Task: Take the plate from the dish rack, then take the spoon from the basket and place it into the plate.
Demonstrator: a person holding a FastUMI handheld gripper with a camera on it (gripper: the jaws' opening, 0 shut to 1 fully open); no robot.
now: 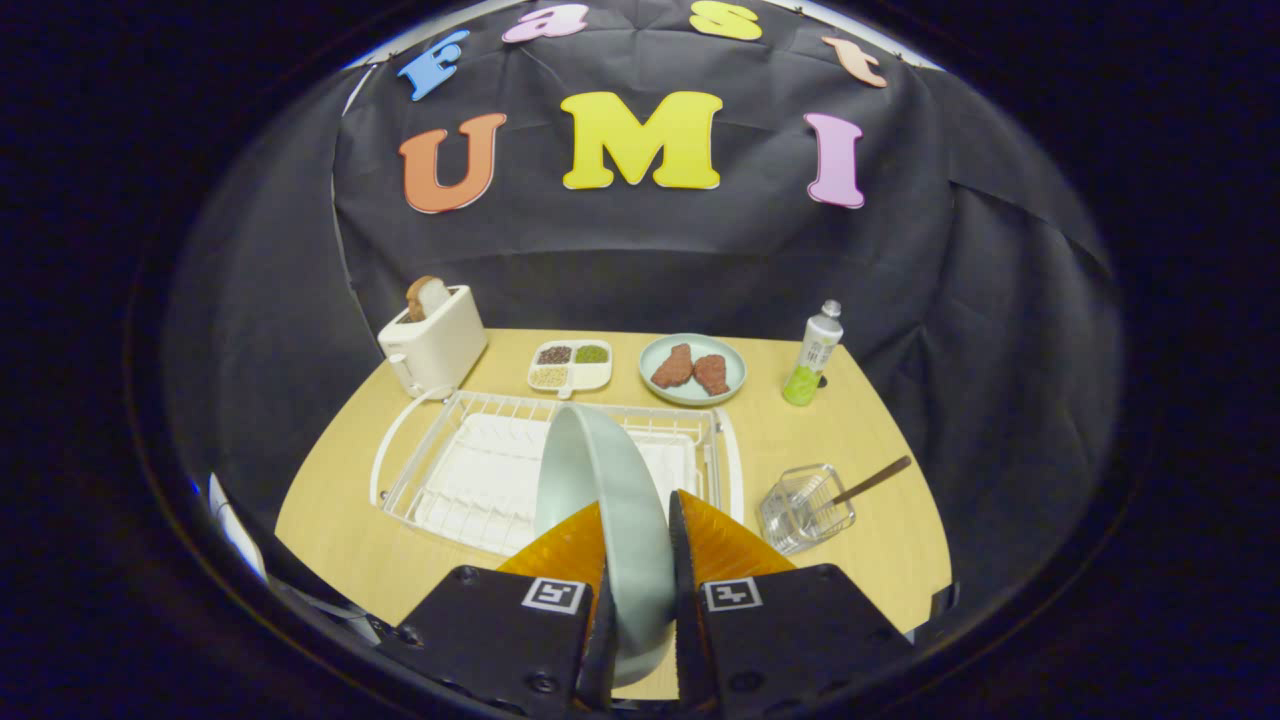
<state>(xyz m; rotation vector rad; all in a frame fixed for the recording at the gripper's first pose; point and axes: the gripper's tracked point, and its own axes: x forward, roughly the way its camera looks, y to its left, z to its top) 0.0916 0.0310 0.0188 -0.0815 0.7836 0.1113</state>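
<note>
Fingers (637,520) clamped on one pale green plate (600,480), held edge-on over the white dish rack (480,470). One spoon (868,482) sits in the wire basket (800,510) just right of the rack. Back of the desk (860,440): one toaster (432,345), one divided dish (570,365), one plate with two meat pieces (692,368), one bottle (814,355).

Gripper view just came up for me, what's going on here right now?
The hand-held gripper is shut on the pale green plate, gripping it on edge between both fingers over the white dish rack. The spoon is not yet taken: it sits in the small wire basket beside the rack, handle sticking out. Beyond them on the wooden table stand a toaster and a plate of meat.
</note>
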